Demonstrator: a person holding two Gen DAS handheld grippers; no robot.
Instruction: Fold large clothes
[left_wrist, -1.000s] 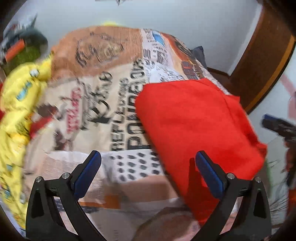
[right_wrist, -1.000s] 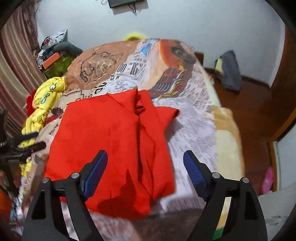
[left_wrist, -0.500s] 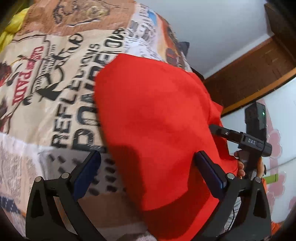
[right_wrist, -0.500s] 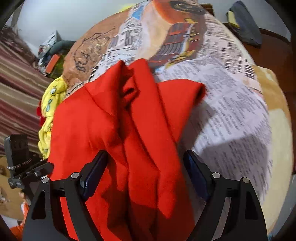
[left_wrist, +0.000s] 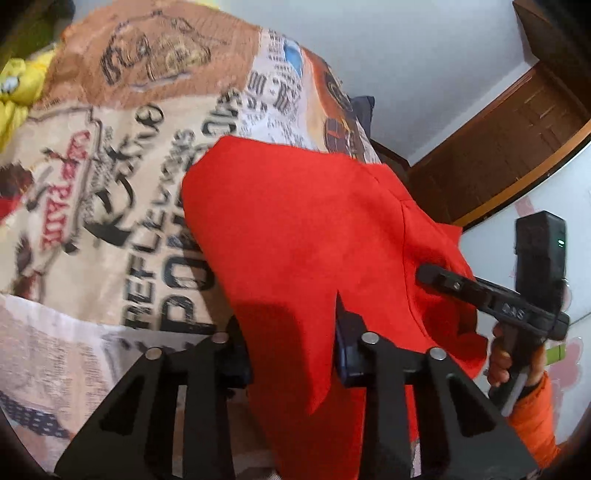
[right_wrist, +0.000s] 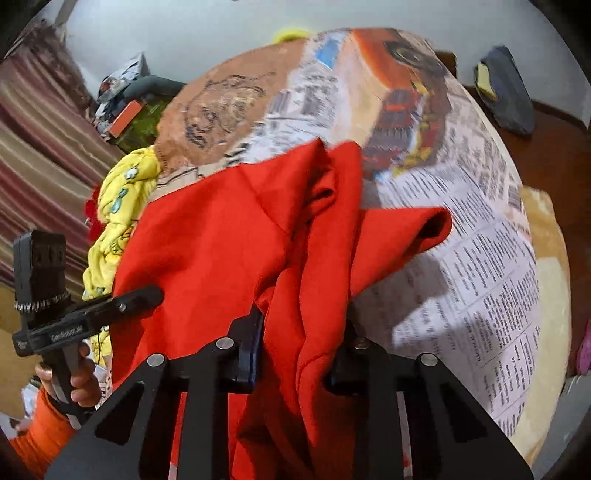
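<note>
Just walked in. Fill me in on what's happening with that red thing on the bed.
A person holding a gripper in each hand is folding a red garment on a bed covered with a printed blanket. The left gripper and the right gripper are each closed on the near edge of the garment. The far part lies on the blanket, bunched toward the right. A yellow garment sits at the bed's left side.

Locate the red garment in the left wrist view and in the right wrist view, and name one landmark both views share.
Left wrist: the red garment fills the centre and lower right, running down between the left gripper fingers.
Right wrist: it covers the centre and lower left, bunched between the right gripper fingers.
Shared landmark: the brown portrait print on the bedspread, beyond the garment.
</note>
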